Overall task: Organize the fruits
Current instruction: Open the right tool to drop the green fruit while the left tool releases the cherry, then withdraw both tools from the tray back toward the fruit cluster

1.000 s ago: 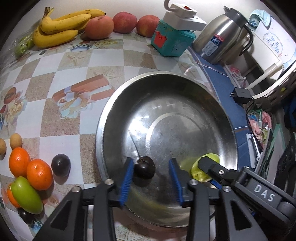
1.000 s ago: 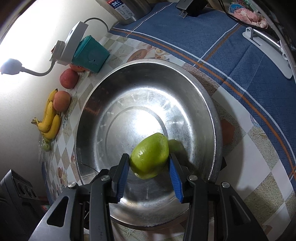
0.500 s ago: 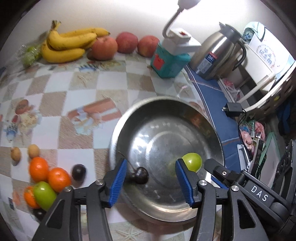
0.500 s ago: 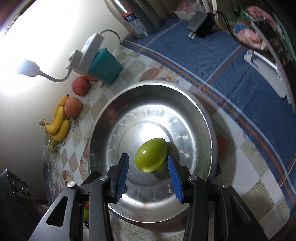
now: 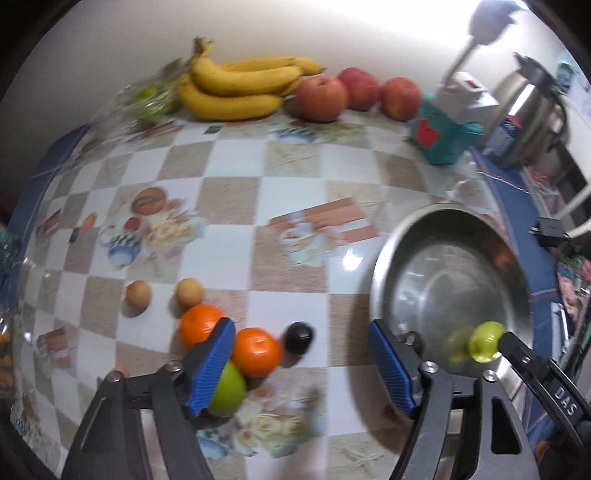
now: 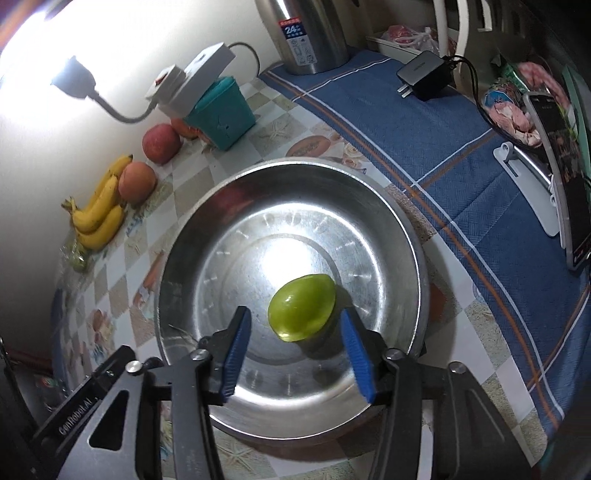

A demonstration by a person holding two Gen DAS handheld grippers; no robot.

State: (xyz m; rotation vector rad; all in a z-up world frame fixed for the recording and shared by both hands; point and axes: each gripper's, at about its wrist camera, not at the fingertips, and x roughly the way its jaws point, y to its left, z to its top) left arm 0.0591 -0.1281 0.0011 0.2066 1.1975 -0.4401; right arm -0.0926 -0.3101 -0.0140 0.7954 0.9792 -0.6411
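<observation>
My left gripper point(image 5: 303, 365) hangs over the checked tablecloth with its jaws opening wide and nothing gripped. Seen between its blue pads are an orange point(image 5: 256, 350) and a dark round fruit point(image 5: 299, 336); a second orange point(image 5: 199, 323) and a green fruit point(image 5: 227, 391) lie by the left pad. The steel bowl point(image 6: 399, 229) holds a green mango point(image 6: 302, 308). My right gripper point(image 6: 295, 354) hovers just behind the mango, its jaws opening and both pads clear of the fruit. A thin stem point(image 6: 181, 330) shows in the bowl; its fruit is hidden behind my fingers.
Bananas point(image 5: 236, 88) and red apples point(image 5: 321, 98) line the wall, beside a teal box point(image 5: 439, 136) with a power strip. Two small brown fruits point(image 5: 189, 291) lie on the table. A steel flask point(image 6: 310, 33), charger point(image 6: 424, 77) and propped phone point(image 6: 561, 184) stand on the blue cloth point(image 6: 461, 147).
The left gripper left the dark fruit in the bowl, spread wider and swung left over the fruits on the table. The right gripper let go of the green mango and rose slightly.
</observation>
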